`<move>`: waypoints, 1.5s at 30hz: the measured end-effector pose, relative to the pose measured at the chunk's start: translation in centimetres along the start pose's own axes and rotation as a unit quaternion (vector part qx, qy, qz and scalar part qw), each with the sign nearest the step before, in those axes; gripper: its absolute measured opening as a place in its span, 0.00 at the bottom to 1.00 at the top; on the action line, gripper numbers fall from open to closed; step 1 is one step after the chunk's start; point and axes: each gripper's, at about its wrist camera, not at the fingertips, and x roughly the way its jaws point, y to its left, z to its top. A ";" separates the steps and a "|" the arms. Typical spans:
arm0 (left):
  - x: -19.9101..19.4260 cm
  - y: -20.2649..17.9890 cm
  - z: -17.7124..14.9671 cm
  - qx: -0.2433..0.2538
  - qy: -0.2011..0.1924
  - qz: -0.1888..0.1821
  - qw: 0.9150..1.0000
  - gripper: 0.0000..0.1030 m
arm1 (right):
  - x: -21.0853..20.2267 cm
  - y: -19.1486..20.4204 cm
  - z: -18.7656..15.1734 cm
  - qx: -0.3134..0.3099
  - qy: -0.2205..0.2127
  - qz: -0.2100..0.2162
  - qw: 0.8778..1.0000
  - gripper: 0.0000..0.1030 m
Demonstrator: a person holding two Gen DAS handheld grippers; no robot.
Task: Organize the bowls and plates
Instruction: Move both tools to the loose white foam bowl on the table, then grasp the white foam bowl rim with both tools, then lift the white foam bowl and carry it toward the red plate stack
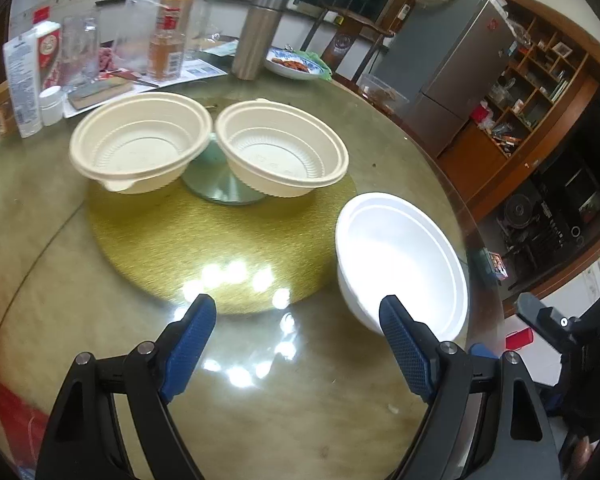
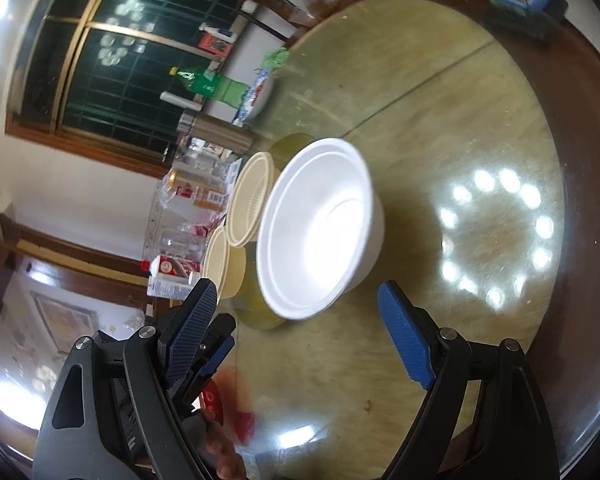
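Your left gripper [image 1: 296,320] points down at the glass table [image 1: 260,420], jaws wide, nothing between them. Your right gripper [image 2: 296,308] is rolled strongly, so the room looks tipped in its view; its jaws are also wide and hold nothing. The white bowl [image 2: 320,228] sits just ahead of them, not touched.

Count: 3 bowls. 1 white bowl [image 1: 404,264] near the table edge, just beside the gold round mat [image 1: 220,240], close to the left gripper's right finger. 2 cream bowls: cream bowl on the left [image 1: 140,144] and cream bowl on the right [image 1: 280,148], side by side at the back of the mat, both seem to lean on a pale green base [image 1: 224,188] between them. 1 plate with food [image 1: 292,64] farther back, next to 1 steel flask [image 1: 260,36].

Hard to see: in the right wrist view the cream bowls are partly behind the white bowl and blurred. The stuff at the back left (bottles, cartons, plastic) is too blurred to count. Your right gripper shows only partly at the lower right edge of the left view.
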 end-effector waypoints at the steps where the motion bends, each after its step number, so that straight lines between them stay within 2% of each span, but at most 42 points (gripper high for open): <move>1: 0.4 -0.3 0.1 0.001 0.002 0.002 1.000 0.81 | 0.2 -0.2 0.2 0.004 -0.001 -0.003 1.000 0.81; 11: 3.2 -2.6 0.6 0.018 0.011 0.023 1.000 0.81 | 1.7 -1.4 2.2 0.010 -0.010 -0.034 0.999 0.81; 13: 3.5 -2.9 0.7 0.021 0.008 0.026 0.999 0.81 | 1.8 -1.2 2.4 0.004 -0.020 -0.043 0.999 0.74; 17: 4.2 -3.4 0.5 0.027 0.010 0.037 0.999 0.80 | 2.8 -0.9 2.9 -0.016 -0.013 -0.075 0.997 0.47; 20: 4.7 -3.5 0.4 0.028 0.011 0.043 0.999 0.80 | 3.4 -1.1 3.0 -0.021 -0.008 -0.091 0.996 0.45; 22: 5.1 -3.5 0.4 0.029 0.013 0.050 0.998 0.80 | 3.4 -1.1 3.0 -0.023 -0.008 -0.098 0.995 0.33; 23: 5.3 -3.5 0.4 0.030 0.014 0.053 0.998 0.79 | 3.6 -1.1 3.0 -0.025 -0.005 -0.102 0.994 0.23; 24: 5.4 -3.5 0.3 0.034 0.015 0.056 0.998 0.72 | 3.7 -1.1 2.9 -0.028 -0.003 -0.108 0.994 0.16; 25: 5.5 -3.6 0.3 0.042 0.017 0.062 0.997 0.65 | 3.7 -1.1 2.9 -0.031 -0.004 -0.112 0.993 0.15; 27: 6.0 -3.9 0.2 0.063 0.027 0.078 0.995 0.31 | 3.7 -1.0 2.8 -0.038 -0.005 -0.116 0.992 0.11; 29: 6.3 -4.1 -0.2 0.076 0.040 0.073 0.994 0.17 | 3.7 -0.8 2.6 -0.042 -0.004 -0.111 0.993 0.10; 31: 5.9 -4.5 -0.5 0.093 0.026 0.087 0.992 0.17 | 3.6 -0.2 2.2 -0.055 -0.007 -0.117 0.992 0.06; 45: 2.8 -3.3 -1.3 0.103 0.003 0.098 0.990 0.16 | 2.7 1.6 -0.1 -0.084 -0.011 -0.108 0.990 0.06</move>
